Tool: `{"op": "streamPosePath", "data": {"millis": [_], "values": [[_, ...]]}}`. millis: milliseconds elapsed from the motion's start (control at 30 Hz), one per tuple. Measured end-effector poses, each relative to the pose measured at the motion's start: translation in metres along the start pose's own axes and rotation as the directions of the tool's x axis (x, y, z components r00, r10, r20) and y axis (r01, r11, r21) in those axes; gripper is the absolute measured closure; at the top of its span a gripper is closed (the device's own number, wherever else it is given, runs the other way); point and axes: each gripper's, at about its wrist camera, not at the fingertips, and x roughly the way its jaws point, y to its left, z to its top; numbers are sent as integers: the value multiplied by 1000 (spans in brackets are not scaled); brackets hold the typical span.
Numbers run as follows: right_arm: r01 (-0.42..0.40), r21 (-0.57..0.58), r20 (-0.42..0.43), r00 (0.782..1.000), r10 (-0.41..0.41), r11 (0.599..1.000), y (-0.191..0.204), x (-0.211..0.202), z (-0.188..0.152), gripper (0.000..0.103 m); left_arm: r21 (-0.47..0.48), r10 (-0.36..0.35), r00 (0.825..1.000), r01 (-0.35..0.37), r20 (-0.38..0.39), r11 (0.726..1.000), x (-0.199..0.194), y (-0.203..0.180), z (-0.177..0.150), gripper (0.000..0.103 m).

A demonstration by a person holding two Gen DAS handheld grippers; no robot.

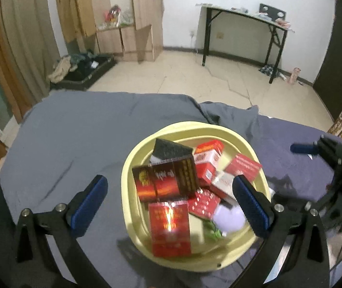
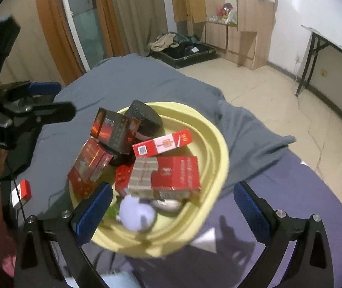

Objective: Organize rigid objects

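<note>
A pale yellow basin (image 1: pixel 132 168) (image 2: pixel 216 148) sits on a bed covered in grey cloth. It holds several red boxes (image 1: pixel 171 228) (image 2: pixel 178 172), a dark box with orange print (image 1: pixel 168 180) (image 2: pixel 115 129), a black box (image 1: pixel 171 148) (image 2: pixel 146 115) and a pale lilac round object (image 1: pixel 228 218) (image 2: pixel 137 213). My left gripper (image 1: pixel 171 199) is open and empty, hovering over the basin. My right gripper (image 2: pixel 173 206) is open and empty over the basin's near side. The right gripper also shows at the right of the left wrist view (image 1: pixel 303 148). The left gripper also shows at the left of the right wrist view (image 2: pixel 43 91).
A small red and white box (image 2: pixel 21 192) lies on the bed left of the basin. Grey sheet (image 1: pixel 74 132) and a darker blue cloth (image 2: pixel 291 192) cover the bed. Beyond are a tiled floor, an open suitcase (image 2: pixel 187 52), a wooden wardrobe and a folding table (image 1: pixel 243 21).
</note>
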Motion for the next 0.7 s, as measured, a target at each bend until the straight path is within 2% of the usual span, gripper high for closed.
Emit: {"op": "streamPosePath", "data": {"millis": [100, 167, 233, 333, 367, 500, 567, 633, 700], "values": [[8, -61, 22, 1000, -7, 998, 0, -16, -21, 0, -5, -16, 997, 16, 81, 1000, -22, -7, -34, 0], [2, -105, 33, 999, 2, 994, -3, -22, -43, 0, -33, -25, 989, 31, 145, 999, -32, -9, -68, 0], [-5, -134, 30, 1000, 9, 991, -8, -26, -70, 0, -43, -29, 991, 34, 127, 998, -29, -13, -97, 0], [6, -138, -39, 999, -11, 990, -19, -7, -102, 0, -32, -23, 998, 25, 50, 999, -11, -20, -135, 0], [8, -137, -55, 998, -16, 991, -21, 0, -109, 0, -42, -10, 999, 12, 45, 999, -5, -21, -144, 0], [36, -128, -32, 999, -41, 991, -32, 19, -123, 0, -130, 25, 995, -12, 98, 991, 16, -20, -165, 0], [37, -113, -8, 999, -38, 993, -35, 27, -124, 0, -170, 19, 995, -3, 94, 985, 27, -23, -167, 0], [38, -102, -1, 999, -38, 994, -38, 39, -128, 0, -180, 41, 995, -23, 94, 983, 34, -30, -169, 0], [60, -120, -5, 998, -61, 991, -37, 51, -131, 0, -146, 65, 994, -52, 88, 988, 43, -39, -169, 0]]}}
